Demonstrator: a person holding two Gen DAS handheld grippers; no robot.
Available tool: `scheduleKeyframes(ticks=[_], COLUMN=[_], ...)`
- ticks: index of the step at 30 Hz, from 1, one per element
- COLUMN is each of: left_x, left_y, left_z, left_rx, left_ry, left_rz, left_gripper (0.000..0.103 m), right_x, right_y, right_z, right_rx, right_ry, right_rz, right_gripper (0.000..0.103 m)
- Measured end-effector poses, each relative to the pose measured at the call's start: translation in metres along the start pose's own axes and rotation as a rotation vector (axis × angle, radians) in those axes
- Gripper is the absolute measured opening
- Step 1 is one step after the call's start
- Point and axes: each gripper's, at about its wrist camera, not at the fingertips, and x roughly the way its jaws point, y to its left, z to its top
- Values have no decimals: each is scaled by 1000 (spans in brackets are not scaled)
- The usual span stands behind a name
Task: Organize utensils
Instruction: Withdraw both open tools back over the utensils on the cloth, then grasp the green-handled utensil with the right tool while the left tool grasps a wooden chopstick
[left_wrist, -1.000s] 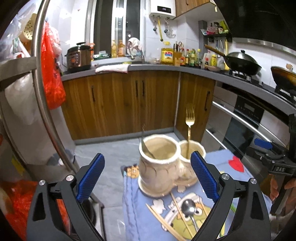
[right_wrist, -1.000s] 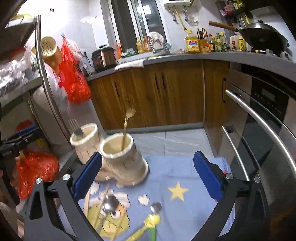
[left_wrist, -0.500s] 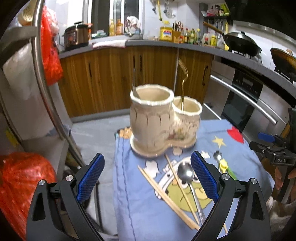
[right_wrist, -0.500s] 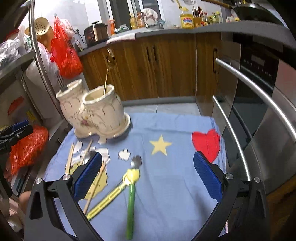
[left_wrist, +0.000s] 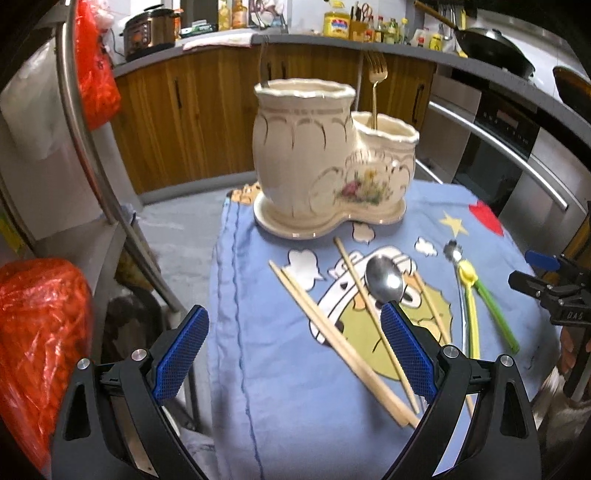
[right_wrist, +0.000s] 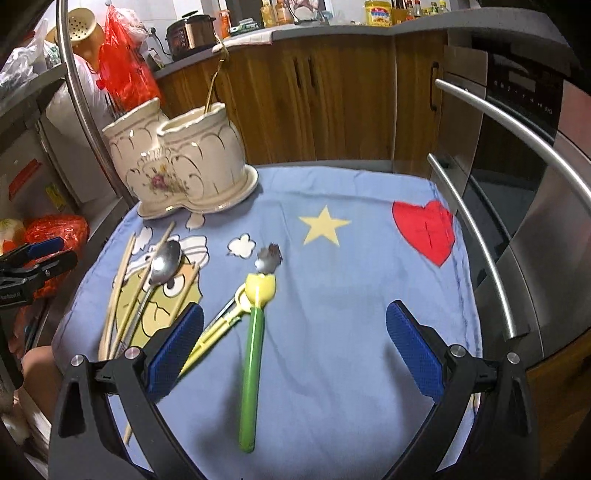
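Utensils on a blue cartoon cloth (right_wrist: 351, 314) beside a two-cup ceramic holder (right_wrist: 184, 170).
Left gripper (left_wrist: 291, 350) and right gripper (right_wrist: 295, 343) hover spread wide, empty. Yellow-green tongs (right_wrist: 255, 295) lie slightly parted at the centre, gripping nothing; steel spoon (left_wrist: 384, 278) and chopsticks (left_wrist: 332, 332) lie left; gold fork (left_wrist: 376, 85) stands in the holder.

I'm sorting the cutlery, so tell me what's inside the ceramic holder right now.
A gold fork stands tines-up in the holder's shorter cup. A dark handle pokes above the taller cup's rim. The walls hide everything lower, so anything else inside can't be seen.
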Motion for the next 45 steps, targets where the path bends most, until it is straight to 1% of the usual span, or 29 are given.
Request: scheduleKeyframes(ticks=[5,7,9,10,12,13,15,16,18,19,21,22,24,29,32,45], left_x=[12,16,20,22,24,24,25,26,29,30,34,36,40,49,52,66], left_y=[-5,-6,-7,-8,-8,-8,-8,-8,-8,-8,-8,-7,-7,-8,-9,-1], left_z=[-7,-8,-9,-10,-10,-10,-9,-9,-9,-9,-10,-10,-11,-12,-11,3], left_rx=[4,4,4,4,5,5,5,6,8,8,3,1,-4,-3,-7,-18], left_ry=[33,41,52,55,58,59,62,65,75,81,95,102,114,132,135,127], left_rz=[-10,-9,-9,-8,-5,-4,-8,-12,-16,-16,-19,-19,-19,-23,-31,13], left_gripper=[94,94,94,93,92,92,82,80,66,64,52,49,39,29,28,24], right_x=[5,8,10,12,15,17,20,21,24,26,28,29,30,33,35,36], right_y=[-2,0,3,6,11,14,18,20,23,24,25,26,27,28,28,24], right_z=[-7,-9,-10,-11,-12,-13,-13,-13,-14,-14,-14,-14,-14,-14,-15,-12], right_rx=[9,-6,-28,-42,-69,-82,-95,-103,-110,-109,-111,-113,-111,-109,-110,-99], right_ry=[14,19,29,34,46,58,74,82,98,104,110,112,115,121,122,121], right_rz=[-4,-6,-10,-12,-5,4,19,25,28,34,38,38,43,45,45,50], right_gripper=[97,92,79,74,53,50,36,33,23,22,19,17,13,13,12,12])
